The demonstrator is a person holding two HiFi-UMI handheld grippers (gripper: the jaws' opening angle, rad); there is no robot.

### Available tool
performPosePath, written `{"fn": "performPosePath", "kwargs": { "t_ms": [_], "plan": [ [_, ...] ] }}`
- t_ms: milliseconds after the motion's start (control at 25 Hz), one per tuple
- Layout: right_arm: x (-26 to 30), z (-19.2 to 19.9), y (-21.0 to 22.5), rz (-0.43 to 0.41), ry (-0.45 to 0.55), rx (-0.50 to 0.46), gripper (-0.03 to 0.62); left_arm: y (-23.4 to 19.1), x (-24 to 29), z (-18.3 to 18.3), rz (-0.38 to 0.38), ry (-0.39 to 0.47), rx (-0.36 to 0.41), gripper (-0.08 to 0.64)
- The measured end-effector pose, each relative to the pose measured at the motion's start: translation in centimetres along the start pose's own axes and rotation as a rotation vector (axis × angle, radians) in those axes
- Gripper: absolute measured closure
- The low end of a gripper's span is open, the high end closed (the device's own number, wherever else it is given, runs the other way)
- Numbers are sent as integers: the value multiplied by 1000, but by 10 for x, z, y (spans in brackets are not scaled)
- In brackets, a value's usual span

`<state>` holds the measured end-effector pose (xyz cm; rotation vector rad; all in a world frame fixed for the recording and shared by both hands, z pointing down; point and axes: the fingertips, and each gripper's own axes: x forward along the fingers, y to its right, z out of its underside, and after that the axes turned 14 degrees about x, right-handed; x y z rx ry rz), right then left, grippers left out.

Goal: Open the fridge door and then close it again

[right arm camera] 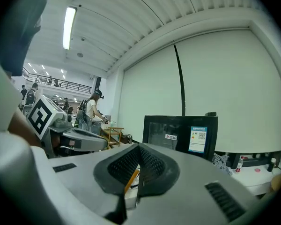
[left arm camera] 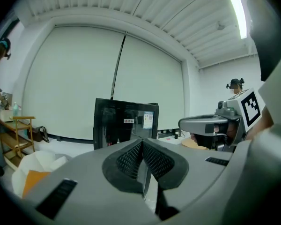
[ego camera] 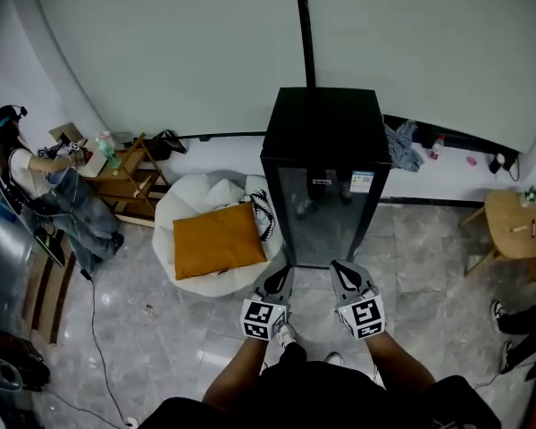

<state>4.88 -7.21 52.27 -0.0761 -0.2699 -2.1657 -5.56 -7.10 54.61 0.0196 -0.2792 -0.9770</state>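
Head view: the fridge door [ego camera: 326,217] is found shut, and its glass could be struck if the closed, empty left gripper [ego camera: 282,273] or right gripper [ego camera: 338,272] is carried forward.

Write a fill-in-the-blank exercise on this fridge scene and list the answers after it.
1. The glass door of the black fridge is ____.
2. The orange cushion lies on a ____ beanbag.
3. The left gripper and the right gripper hold nothing, and the jaws of both are ____.
4. In the head view, the cushion lies to the ____ of the fridge.

Missing words: closed; white; shut; left.
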Motion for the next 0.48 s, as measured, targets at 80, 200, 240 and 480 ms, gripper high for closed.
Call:
{"fn": "performPosePath", "kwargs": {
  "t_ms": [80, 200, 240, 480],
  "plan": [
    [-8, 0, 2, 6, 5, 8, 575, 5, -3, -2, -10, 11, 1, 538],
    [-18, 1, 7, 17, 9, 25, 575, 14, -7, -4, -15, 12, 4, 538],
    [-22, 1, 9, 20, 9, 27, 575, 18, -8, -6, -15, 10, 4, 538],
    [-44, 1, 12, 26, 8, 35, 575, 33, -16, -11, -29, 22, 6, 538]
  ]
}}
